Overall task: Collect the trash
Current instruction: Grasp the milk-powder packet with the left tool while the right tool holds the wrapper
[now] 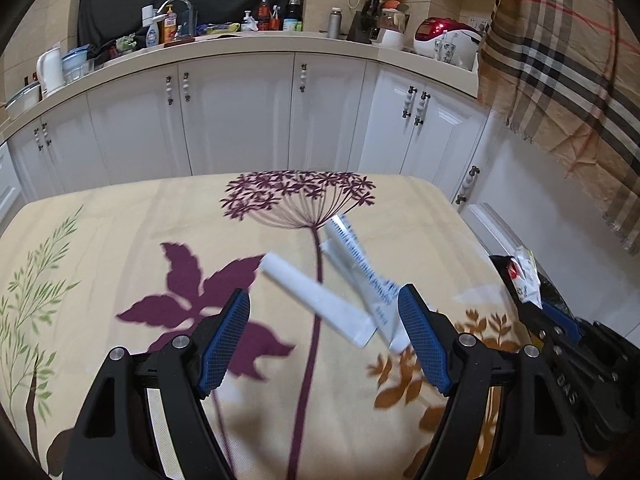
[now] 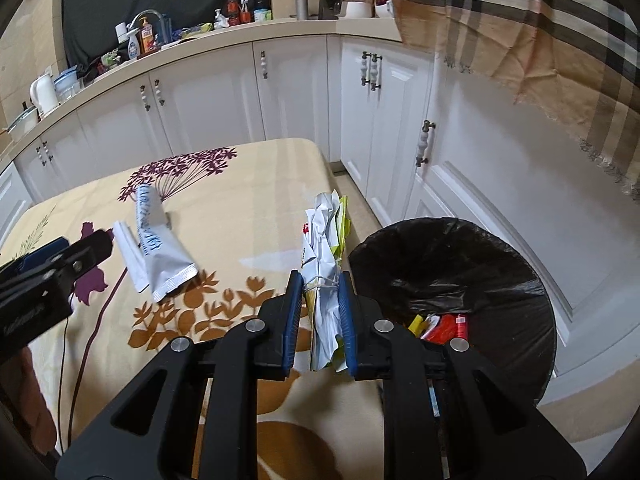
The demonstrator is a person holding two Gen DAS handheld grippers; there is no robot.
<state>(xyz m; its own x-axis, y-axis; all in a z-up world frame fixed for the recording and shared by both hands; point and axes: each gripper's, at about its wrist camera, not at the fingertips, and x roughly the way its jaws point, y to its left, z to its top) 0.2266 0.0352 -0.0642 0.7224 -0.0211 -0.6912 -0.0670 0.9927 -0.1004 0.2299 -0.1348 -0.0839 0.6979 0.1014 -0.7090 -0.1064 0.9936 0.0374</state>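
Two flattened white tubes lie crossed on the floral tablecloth: a plain white tube (image 1: 316,300) and a blue-printed tube (image 1: 362,268); they also show in the right wrist view, the printed tube (image 2: 156,246) over the plain one (image 2: 130,258). My left gripper (image 1: 324,300) is open, hovering just above them. My right gripper (image 2: 319,278) is shut on a crumpled white and yellow wrapper (image 2: 326,248), held at the table's right edge beside a black-lined trash bin (image 2: 452,276). The wrapper also shows in the left wrist view (image 1: 526,276).
The bin holds red and yellow trash (image 2: 442,326). White kitchen cabinets (image 1: 240,116) stand behind the table. A plaid cloth (image 2: 540,32) hangs at the upper right. The counter (image 1: 240,38) carries bottles and appliances.
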